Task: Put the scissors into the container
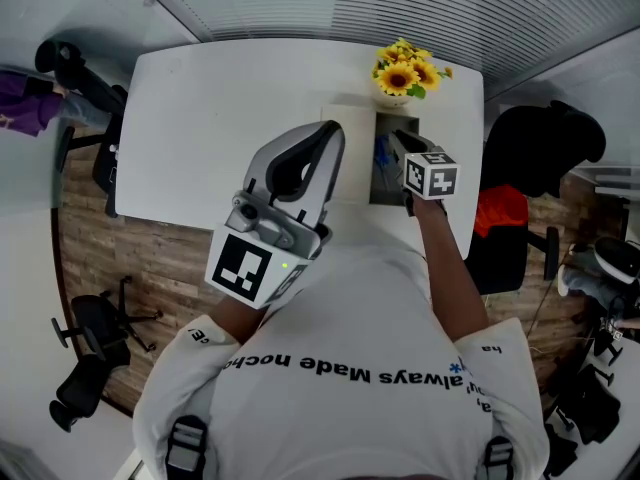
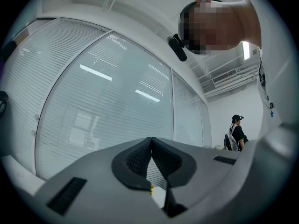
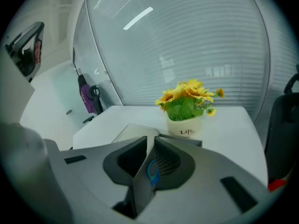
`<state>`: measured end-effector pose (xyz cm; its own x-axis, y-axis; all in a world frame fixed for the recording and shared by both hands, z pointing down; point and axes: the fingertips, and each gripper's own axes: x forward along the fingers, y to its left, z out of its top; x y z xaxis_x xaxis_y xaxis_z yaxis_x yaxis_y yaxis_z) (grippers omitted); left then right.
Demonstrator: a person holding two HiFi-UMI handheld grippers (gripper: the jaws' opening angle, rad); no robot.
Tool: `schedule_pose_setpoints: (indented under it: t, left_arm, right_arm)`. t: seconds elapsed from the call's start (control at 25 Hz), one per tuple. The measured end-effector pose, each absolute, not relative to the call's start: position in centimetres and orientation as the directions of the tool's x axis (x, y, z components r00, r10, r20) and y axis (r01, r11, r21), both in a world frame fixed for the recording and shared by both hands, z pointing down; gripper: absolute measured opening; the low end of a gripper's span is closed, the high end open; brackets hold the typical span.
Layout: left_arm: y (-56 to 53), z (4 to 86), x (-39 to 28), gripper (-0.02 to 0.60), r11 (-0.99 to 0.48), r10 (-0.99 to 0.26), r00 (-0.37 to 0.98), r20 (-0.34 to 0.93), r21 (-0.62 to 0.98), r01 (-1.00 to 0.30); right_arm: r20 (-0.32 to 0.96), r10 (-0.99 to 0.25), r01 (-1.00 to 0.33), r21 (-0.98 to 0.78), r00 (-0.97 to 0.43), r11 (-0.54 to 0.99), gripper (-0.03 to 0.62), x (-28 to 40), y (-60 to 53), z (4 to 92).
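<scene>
Bright, even indoor light comes from ceiling strip lamps (image 2: 245, 50), which mirror as pale streaks in the glass wall (image 2: 117, 106); the white bench (image 1: 230, 118) is nearly washed out and carries only soft shadows. All three views bend strongly toward their edges, and both gripper views fade into black corners. The near fingers (image 3: 166, 160) are soft, out of focus

Lower centre of the right gripper view, a grey wall of the container (image 3: 142, 190) is covering most of the scissors (image 3: 152, 172), leaving only a blue curve showing. Upper centre of the head view, the right gripper (image 1: 397, 140) is hiding much of the container. Whether its jaws are pinching that wall is not showing clearly.
</scene>
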<state>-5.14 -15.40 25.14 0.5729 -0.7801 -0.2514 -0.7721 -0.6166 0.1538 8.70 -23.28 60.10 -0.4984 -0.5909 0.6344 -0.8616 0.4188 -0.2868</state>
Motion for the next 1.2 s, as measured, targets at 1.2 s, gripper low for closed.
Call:
schedule_pose_setpoints:
  t: [1.2]
  left_arm:
    - [-15.1,26.0,-3.8,0.018,-0.648,-0.76,0.615,-0.211,0.158,-0.745]
  right_arm:
    - [0.379,-0.75,-0.827,-0.082,-0.541,0.556,0.006,9.1,-19.4,43.1]
